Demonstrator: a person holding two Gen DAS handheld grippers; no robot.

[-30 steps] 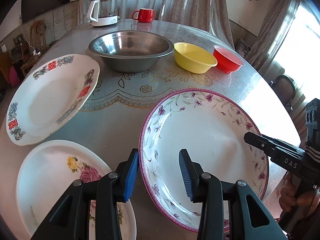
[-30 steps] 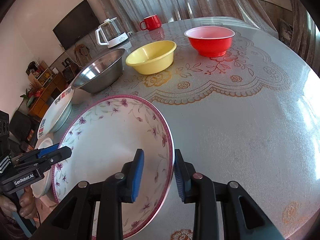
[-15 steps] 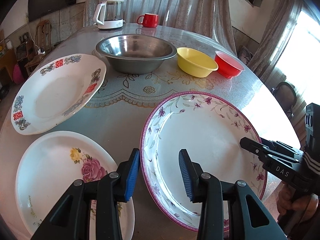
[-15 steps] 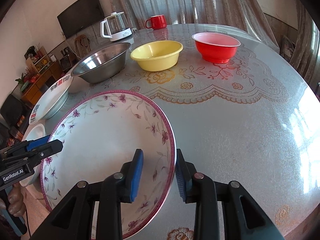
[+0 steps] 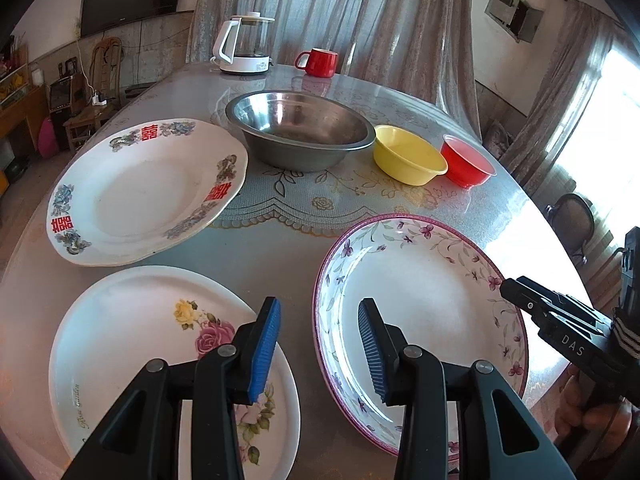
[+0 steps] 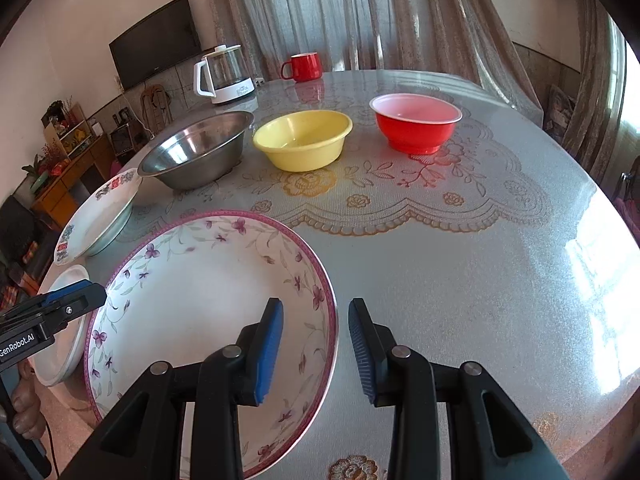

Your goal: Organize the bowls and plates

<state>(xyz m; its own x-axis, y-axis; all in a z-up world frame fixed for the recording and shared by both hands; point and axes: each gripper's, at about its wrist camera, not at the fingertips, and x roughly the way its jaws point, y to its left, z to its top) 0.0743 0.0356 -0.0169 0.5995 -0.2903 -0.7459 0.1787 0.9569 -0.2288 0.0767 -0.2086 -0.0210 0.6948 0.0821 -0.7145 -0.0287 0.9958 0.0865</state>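
Note:
A large plate with a purple flower rim (image 5: 424, 292) lies on the table near its front edge. My right gripper (image 6: 316, 344) straddles that plate's right rim (image 6: 334, 320), jaws open, and neither pad presses on it. My left gripper (image 5: 318, 344) hangs open above the gap between this plate and a white rose plate (image 5: 132, 332). A plate with red characters (image 5: 144, 188) lies behind the rose plate. Further back stand a steel bowl (image 5: 300, 132), a yellow bowl (image 5: 408, 156) and a red bowl (image 5: 466, 160).
A white kettle (image 5: 246, 46) and a red mug (image 5: 320, 62) stand at the table's far edge, in front of curtains. A lace-patterned mat (image 6: 400, 200) covers the table's middle. A chair (image 5: 572, 220) stands beyond the right edge. A person's hand (image 5: 588, 412) grips the right tool.
The left gripper has drawn back and a little to the left, so more of the rose plate shows. The right gripper's jaws have spread slightly around the purple plate's rim.

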